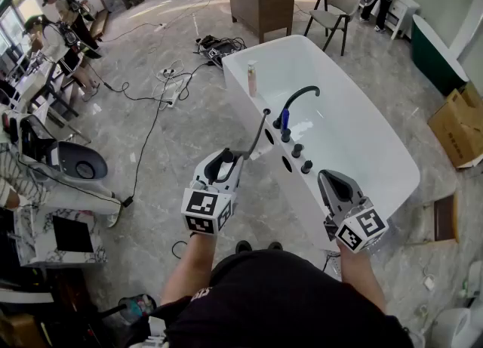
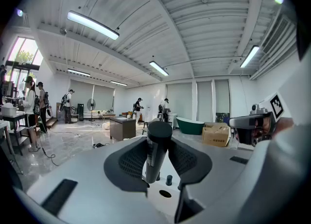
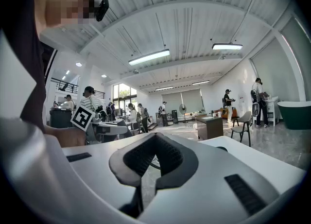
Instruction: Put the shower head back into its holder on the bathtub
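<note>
Between jaws of left tool (image 2: 158, 144) — shower head (image 2: 159, 129)

We grip the shower head (image 2: 157, 145), a dark round-topped cylinder, upright between the pads of our left tongs (image 2: 158, 160), just off the tub's near rim. Its thin dark hose (image 1: 255, 137) climbs toward one o'clock and meets the rim. The bathtub (image 1: 355, 139) is white, oval and freestanding, its long axis running from ten to four o'clock in the head view. Two dark oval openings (image 1: 269, 137) pierce the rim at two and three o'clock of the shower head; which is the holder we cannot tell. The shower head sits outside both.
</note>
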`<act>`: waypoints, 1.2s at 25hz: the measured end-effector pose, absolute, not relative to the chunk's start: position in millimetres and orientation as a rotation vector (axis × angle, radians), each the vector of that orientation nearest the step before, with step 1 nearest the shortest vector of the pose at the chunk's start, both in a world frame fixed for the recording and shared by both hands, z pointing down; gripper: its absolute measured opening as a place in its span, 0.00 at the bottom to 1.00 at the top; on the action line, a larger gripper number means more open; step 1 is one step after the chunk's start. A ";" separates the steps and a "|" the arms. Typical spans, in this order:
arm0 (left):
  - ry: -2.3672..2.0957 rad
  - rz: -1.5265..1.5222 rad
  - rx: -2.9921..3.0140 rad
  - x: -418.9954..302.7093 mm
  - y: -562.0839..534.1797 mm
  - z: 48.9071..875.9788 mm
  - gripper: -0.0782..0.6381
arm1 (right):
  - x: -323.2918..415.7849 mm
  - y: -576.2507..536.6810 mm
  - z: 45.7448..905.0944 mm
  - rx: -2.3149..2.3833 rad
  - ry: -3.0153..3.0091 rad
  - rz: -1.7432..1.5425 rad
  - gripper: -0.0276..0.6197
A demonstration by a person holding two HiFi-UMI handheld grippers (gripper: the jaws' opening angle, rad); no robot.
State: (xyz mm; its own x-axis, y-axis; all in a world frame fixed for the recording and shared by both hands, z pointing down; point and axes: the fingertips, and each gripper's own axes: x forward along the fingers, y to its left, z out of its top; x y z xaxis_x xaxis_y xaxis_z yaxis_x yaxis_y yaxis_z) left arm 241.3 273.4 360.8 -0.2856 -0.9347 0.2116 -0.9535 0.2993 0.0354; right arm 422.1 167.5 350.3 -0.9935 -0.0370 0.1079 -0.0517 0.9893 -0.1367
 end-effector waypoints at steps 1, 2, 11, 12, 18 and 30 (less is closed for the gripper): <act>-2.372 0.145 1.756 240.1 271.7 359.2 0.31 | 420.6 167.3 350.4 0.070 -3.033 0.209 0.06; -2.374 0.146 1.763 239.2 269.9 357.7 0.31 | 419.6 166.9 350.5 0.072 -3.037 0.208 0.06; -2.395 0.133 1.798 250.8 247.1 340.6 0.31 | 442.7 159.8 359.0 0.045 -3.033 0.316 0.06; -2.403 0.132 1.798 252.1 244.1 338.5 0.31 | 446.8 157.0 358.6 0.042 -3.039 0.341 0.06; -2.428 0.125 1.821 264.7 225.9 331.0 0.31 | 465.7 139.3 364.9 0.041 -3.034 0.286 0.06; -2.411 0.070 1.857 175.6 175.8 333.0 0.31 | 365.9 109.7 397.6 -0.054 -2.941 0.367 0.07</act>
State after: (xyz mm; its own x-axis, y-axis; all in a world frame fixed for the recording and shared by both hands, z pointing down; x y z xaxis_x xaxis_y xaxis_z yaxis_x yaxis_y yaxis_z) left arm 175.6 175.8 333.0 -0.2527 -0.9618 0.1055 -0.9663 0.2564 0.0231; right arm 365.9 109.7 397.6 -0.9836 0.0580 0.1706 0.0144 0.9690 -0.2468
